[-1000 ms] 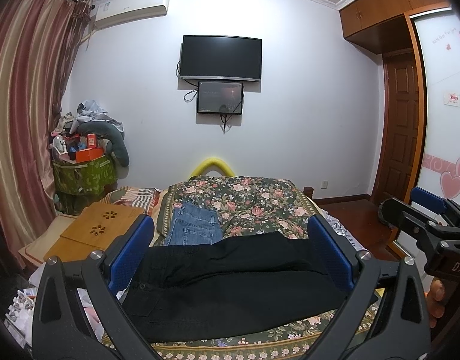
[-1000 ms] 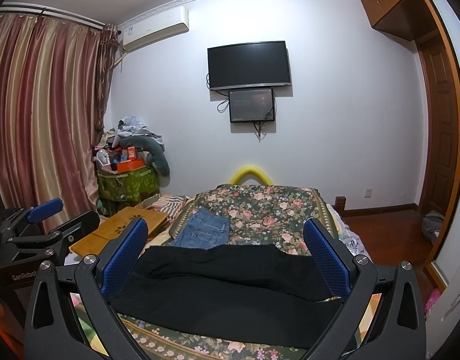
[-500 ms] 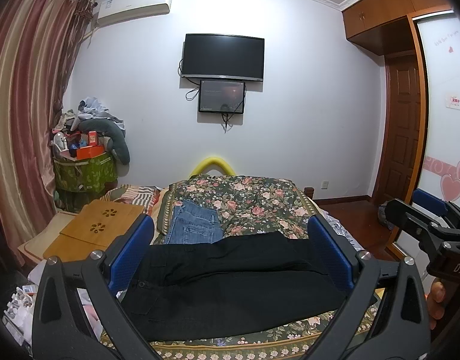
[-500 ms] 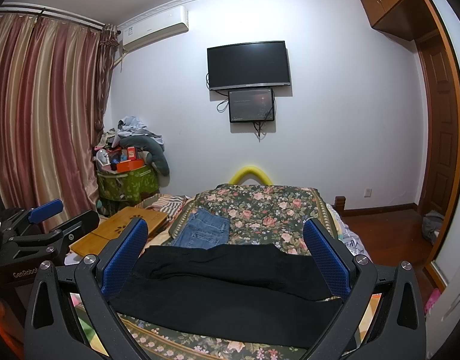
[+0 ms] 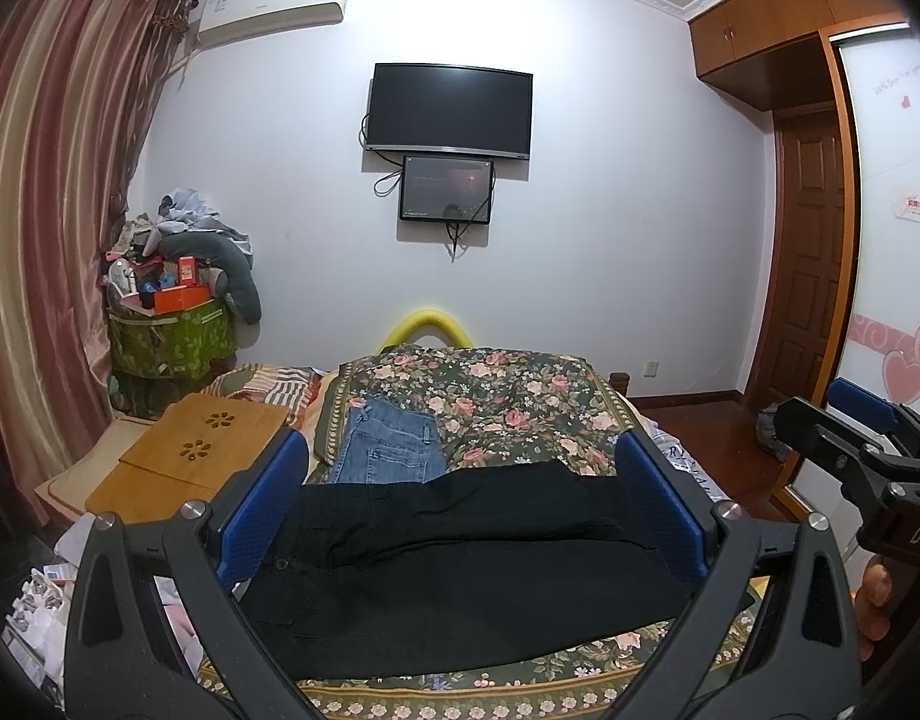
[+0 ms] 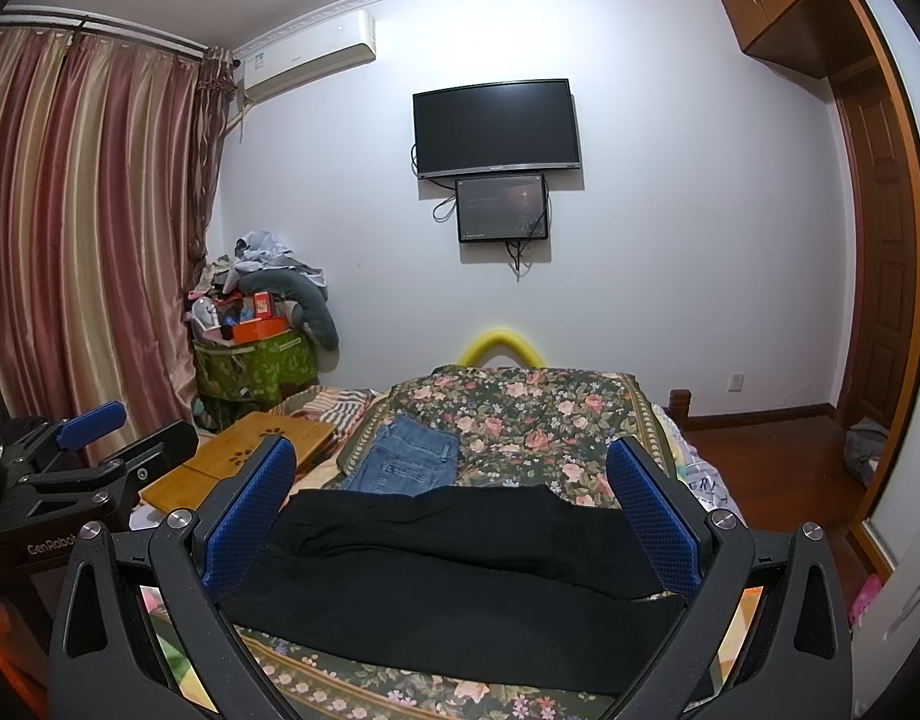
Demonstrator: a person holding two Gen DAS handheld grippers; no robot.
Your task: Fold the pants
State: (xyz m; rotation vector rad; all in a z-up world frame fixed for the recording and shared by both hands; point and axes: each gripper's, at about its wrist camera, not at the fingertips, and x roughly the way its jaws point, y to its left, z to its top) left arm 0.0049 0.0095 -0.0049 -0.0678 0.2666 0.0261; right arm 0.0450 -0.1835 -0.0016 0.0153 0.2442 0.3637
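black fabric: the pants (image 5: 460, 564) are lying flat across the near end of the bed, waist end toward my left, legs running to my right
floral cover: the bedspread (image 5: 508, 396) is sitting under the pants and stretching off toward the far wall
denim: folded jeans (image 5: 388, 450) are lying just beyond the pants, near their left part
my left gripper (image 5: 460, 516): i'm holding it above the near edge of the bed, jaws spread wide, gripping nothing, not touching the pants
my right gripper (image 6: 451, 516): i'm holding it the same way, jaws wide apart, empty, pants showing between the blue pads (image 6: 250, 516)
wood: a lap desk (image 5: 190, 456) is sitting left of the bed
wall: a tv (image 5: 448, 111) is hanging above a smaller screen (image 5: 447, 189)
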